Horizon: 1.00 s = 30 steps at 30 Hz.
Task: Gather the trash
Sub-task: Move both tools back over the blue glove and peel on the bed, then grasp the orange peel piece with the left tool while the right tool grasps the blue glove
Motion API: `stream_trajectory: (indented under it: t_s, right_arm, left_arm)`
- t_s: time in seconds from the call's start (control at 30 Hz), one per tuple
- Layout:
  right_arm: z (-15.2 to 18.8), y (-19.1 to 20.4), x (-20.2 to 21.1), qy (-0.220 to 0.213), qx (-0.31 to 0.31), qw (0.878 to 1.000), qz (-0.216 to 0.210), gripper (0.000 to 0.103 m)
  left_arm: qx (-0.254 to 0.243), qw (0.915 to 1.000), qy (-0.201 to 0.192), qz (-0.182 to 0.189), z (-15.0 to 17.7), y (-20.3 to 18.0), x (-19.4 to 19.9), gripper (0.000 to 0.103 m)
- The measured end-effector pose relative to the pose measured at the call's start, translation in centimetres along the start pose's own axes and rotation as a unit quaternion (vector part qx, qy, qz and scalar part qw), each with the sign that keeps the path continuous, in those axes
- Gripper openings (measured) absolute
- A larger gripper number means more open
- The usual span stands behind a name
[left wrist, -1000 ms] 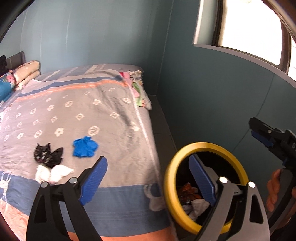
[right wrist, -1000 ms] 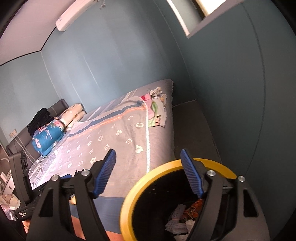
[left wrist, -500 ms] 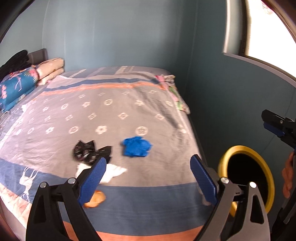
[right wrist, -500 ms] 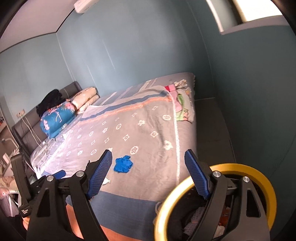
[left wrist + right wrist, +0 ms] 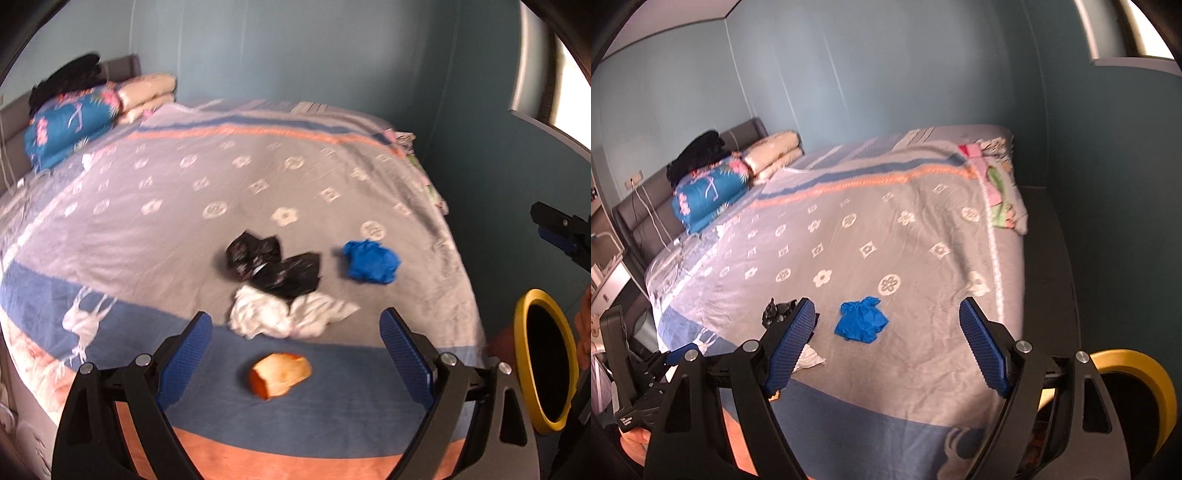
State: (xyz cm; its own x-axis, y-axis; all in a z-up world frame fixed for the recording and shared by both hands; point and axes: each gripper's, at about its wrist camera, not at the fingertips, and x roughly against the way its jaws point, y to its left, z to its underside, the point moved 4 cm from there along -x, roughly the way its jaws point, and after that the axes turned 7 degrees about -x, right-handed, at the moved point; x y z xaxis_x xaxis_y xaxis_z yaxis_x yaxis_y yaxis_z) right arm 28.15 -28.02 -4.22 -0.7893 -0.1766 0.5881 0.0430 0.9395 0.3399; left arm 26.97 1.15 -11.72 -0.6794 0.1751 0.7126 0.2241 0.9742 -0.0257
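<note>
Trash lies on the bed (image 5: 184,221): an orange peel (image 5: 280,374), crumpled white tissue (image 5: 284,314), black wrappers (image 5: 273,264) and a blue glove (image 5: 371,261). My left gripper (image 5: 295,358) is open and empty, hovering just before the orange peel. My right gripper (image 5: 886,347) is open and empty over the bed edge; the blue glove (image 5: 860,319) lies between its fingers in view, farther off. The black wrappers (image 5: 779,312) and the tissue (image 5: 810,356) show by its left finger. The yellow-rimmed trash bin (image 5: 546,362) stands at the right of the bed and shows in the right wrist view (image 5: 1134,391) too.
Folded quilts and pillows (image 5: 74,125) sit at the headboard. A floral cloth (image 5: 1001,195) hangs over the far bed corner. A dark floor strip (image 5: 1049,240) runs between bed and teal wall. A window (image 5: 565,92) is at the upper right.
Both grippers swung left, away from the bin and toward the bed. The trash pile now lies centred before the left gripper, and the bin has slid to the right edge of both views.
</note>
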Motion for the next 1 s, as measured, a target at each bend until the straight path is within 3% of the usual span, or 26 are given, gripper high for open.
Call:
stream_trajectory:
  t_s: [0.67,1.0]
  right_arm:
    - [2.1,4.6,-15.3,0.103,0.032,0.994,0.023,0.077]
    - [4.4,5.2,-22.7,0.152,0.064,0.983,0.078,0.072]
  left_arm:
    - [0.046,0.9961,0.074,0.016,4.4,5.0,-7.0,0.088]
    - [0.054,0.9937,0.090,0.039,5.5,5.4,-9.3,0.081]
